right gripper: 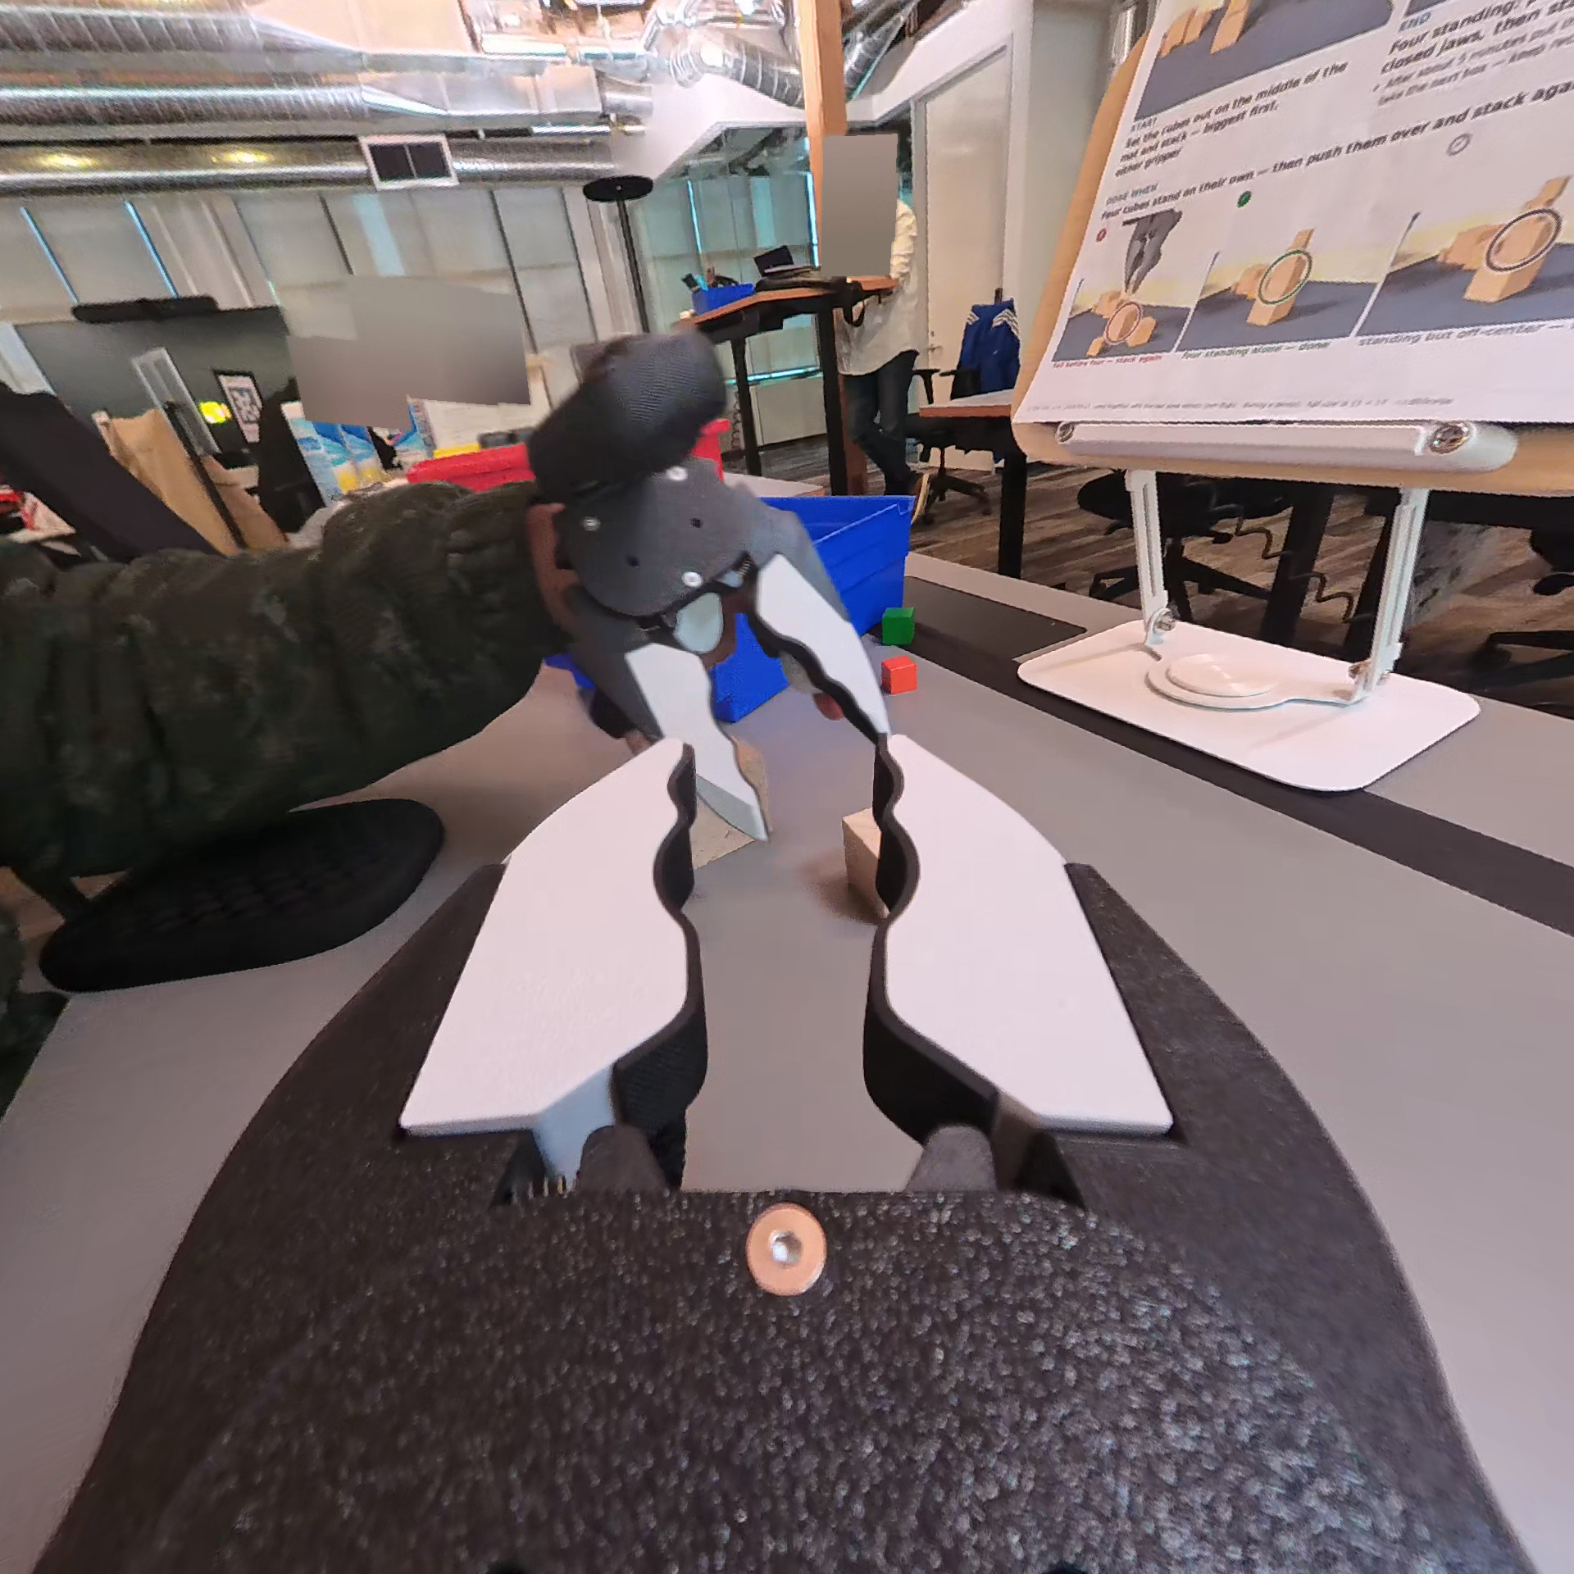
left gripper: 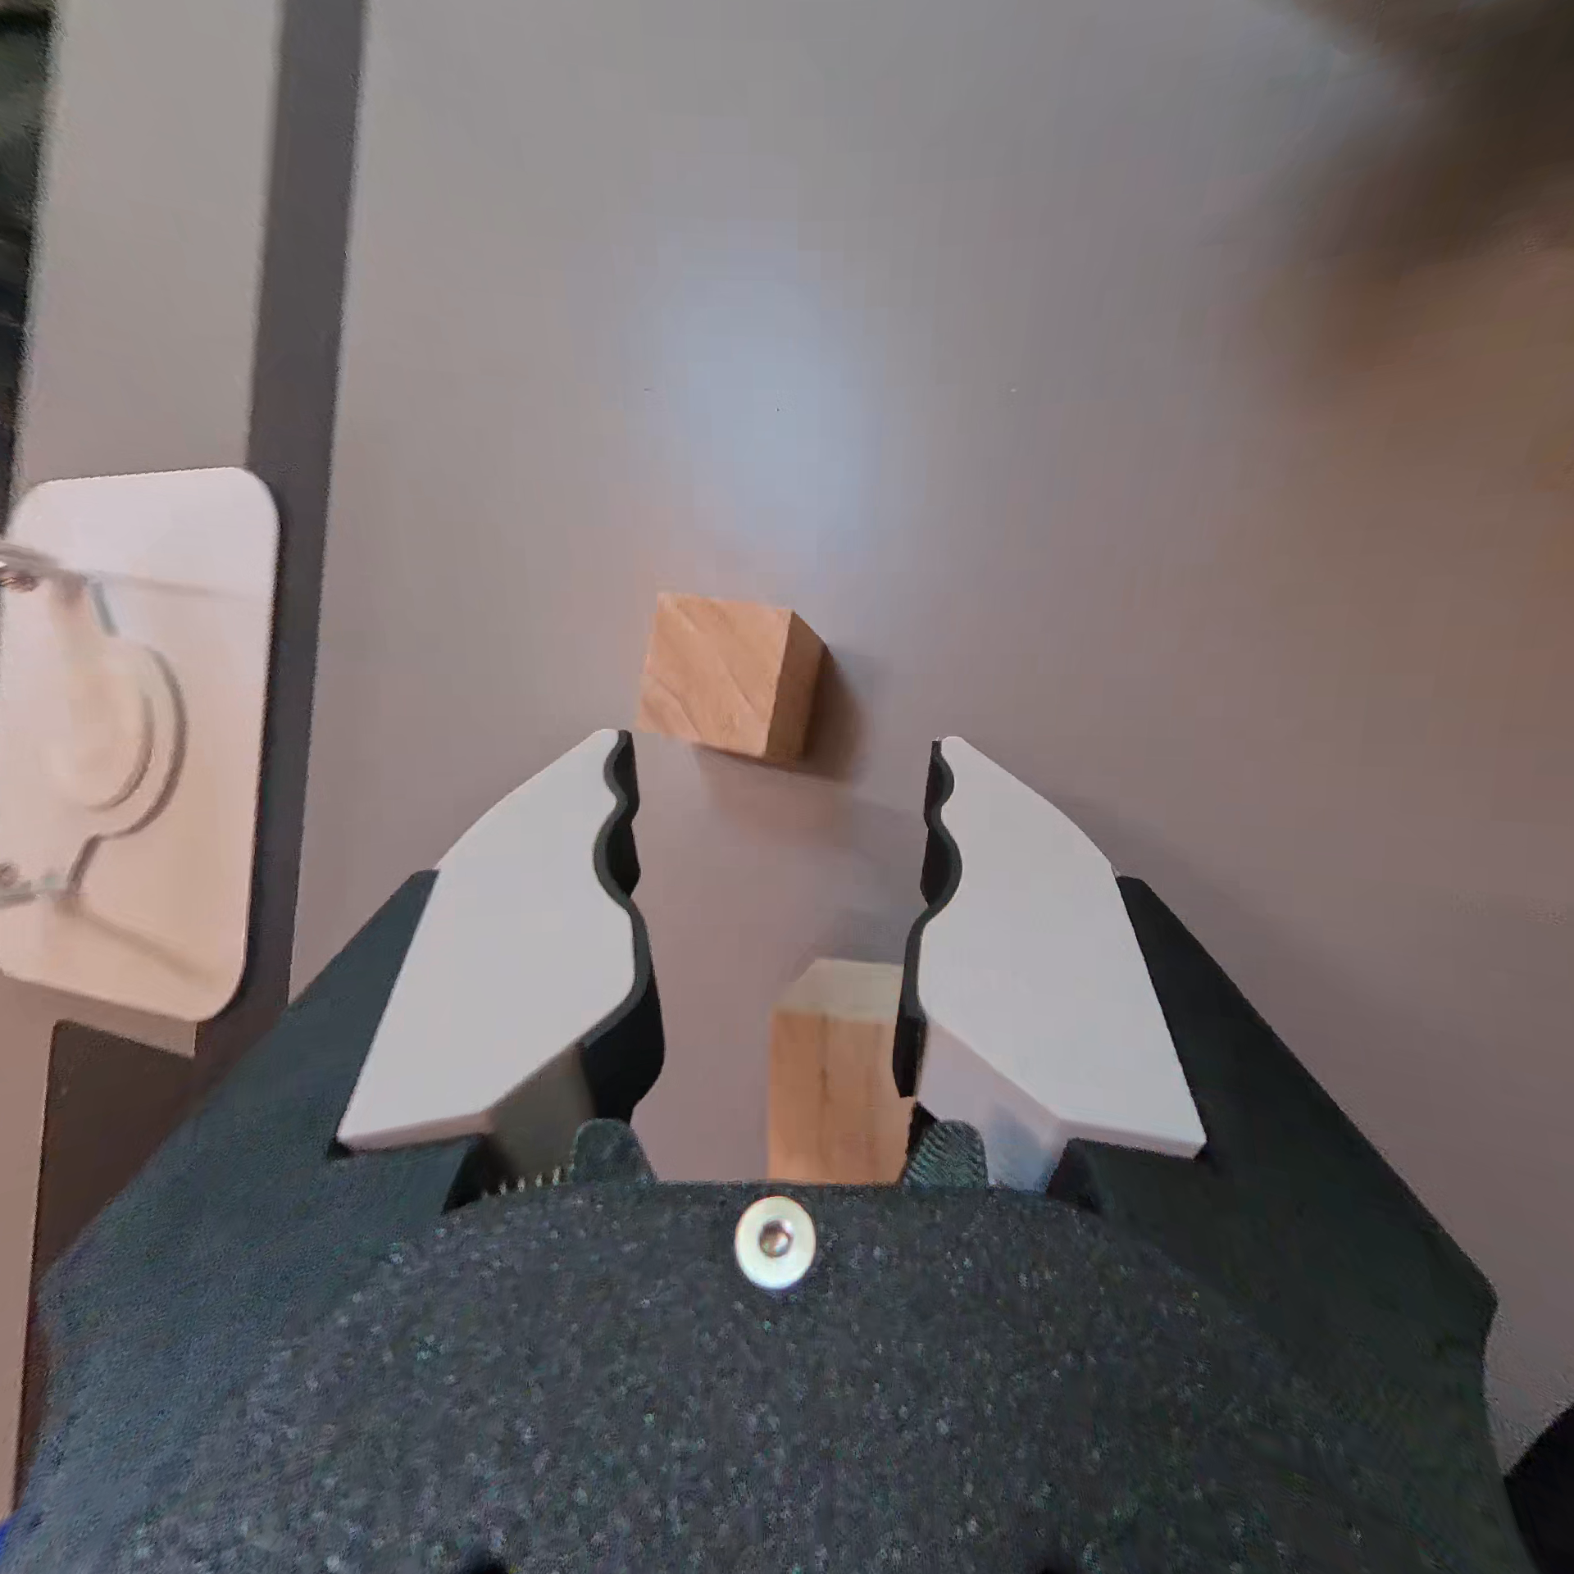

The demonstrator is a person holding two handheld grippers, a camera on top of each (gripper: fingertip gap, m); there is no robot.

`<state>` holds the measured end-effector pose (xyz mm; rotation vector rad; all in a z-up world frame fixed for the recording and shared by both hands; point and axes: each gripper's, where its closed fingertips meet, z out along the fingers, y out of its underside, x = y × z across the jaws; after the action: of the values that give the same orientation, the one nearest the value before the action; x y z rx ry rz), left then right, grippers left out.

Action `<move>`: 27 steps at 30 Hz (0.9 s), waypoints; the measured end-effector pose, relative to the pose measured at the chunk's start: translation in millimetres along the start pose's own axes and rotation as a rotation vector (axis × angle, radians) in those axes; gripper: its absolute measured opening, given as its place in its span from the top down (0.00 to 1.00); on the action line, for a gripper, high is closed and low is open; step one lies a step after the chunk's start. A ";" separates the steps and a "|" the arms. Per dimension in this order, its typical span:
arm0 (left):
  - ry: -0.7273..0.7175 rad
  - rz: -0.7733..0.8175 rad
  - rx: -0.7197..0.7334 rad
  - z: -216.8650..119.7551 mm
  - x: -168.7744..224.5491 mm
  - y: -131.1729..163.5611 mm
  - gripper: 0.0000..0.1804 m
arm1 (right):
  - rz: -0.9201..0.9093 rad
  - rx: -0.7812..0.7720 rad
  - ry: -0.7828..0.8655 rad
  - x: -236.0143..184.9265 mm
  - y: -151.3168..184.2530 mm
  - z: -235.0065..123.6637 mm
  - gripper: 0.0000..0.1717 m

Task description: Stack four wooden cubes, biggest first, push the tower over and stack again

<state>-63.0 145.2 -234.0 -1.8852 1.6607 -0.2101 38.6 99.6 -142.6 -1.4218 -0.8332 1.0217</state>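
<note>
Between the spread fingers of the left gripper, low and close to its body, stood a pale wooden block, tucked against the inner edge of the right-hand finger; contact with the pad could not be made out, and nothing was clamped. The jaws stood wide apart with grey mat showing between the tips. Just past the tips lay a wooden cube, flat on the mat, apart from both fingers and nearer the left-hand one. Off to the left edge sat a white stand base with a clear fitting on it. From the right wrist view, the right gripper was partly open, bare mat between its pads, gripping nothing. A small pale wooden block sat on the mat just behind its right-hand fingertip, partly hidden by it; touching or not could not be settled. Beyond, the left gripper pointed down toward the mat, held by a dark-sleeved arm. Farther back lay a red cube, a green cube and a blue bin; to the right stood a white stand holding a printed sheet.
</note>
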 end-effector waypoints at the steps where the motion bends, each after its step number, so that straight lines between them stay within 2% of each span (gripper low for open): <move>1: 0.028 0.012 -0.042 7.8 -2.4 -2.1 0.64 | -0.001 0.001 0.001 0.2 -0.3 -0.6 0.77; 7: 0.090 0.085 -0.245 40.4 -16.0 0.6 0.64 | 0.001 -0.006 -0.002 0.2 1.0 -0.7 0.77; 9: 0.098 0.121 -0.270 43.3 -14.9 5.0 0.74 | 0.001 -0.013 -0.004 -0.5 2.1 0.0 0.77; 11: 0.050 0.155 -0.254 41.3 -20.1 5.9 0.78 | -0.003 -0.019 -0.006 -1.5 3.0 0.5 0.77; 14: 0.048 0.112 -0.144 23.9 -17.1 0.8 0.78 | -0.006 -0.025 -0.007 -2.6 3.4 1.0 0.78; 17: 0.038 0.049 -0.063 -11.0 -18.0 2.0 0.78 | 0.003 -0.025 -0.010 -2.7 4.4 1.8 0.78; 22: 0.062 -0.010 -0.160 -69.5 -16.3 31.2 0.78 | 0.024 -0.042 -0.021 -4.0 10.2 5.2 0.78; 27: 0.094 -0.029 -0.268 -81.6 -4.2 57.4 0.78 | 0.027 -0.041 -0.015 -2.7 11.2 5.5 0.78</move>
<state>-152.9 120.2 -198.1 -2.1262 1.7989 -0.0930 31.8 97.9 -153.3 -1.4656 -0.8523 1.0416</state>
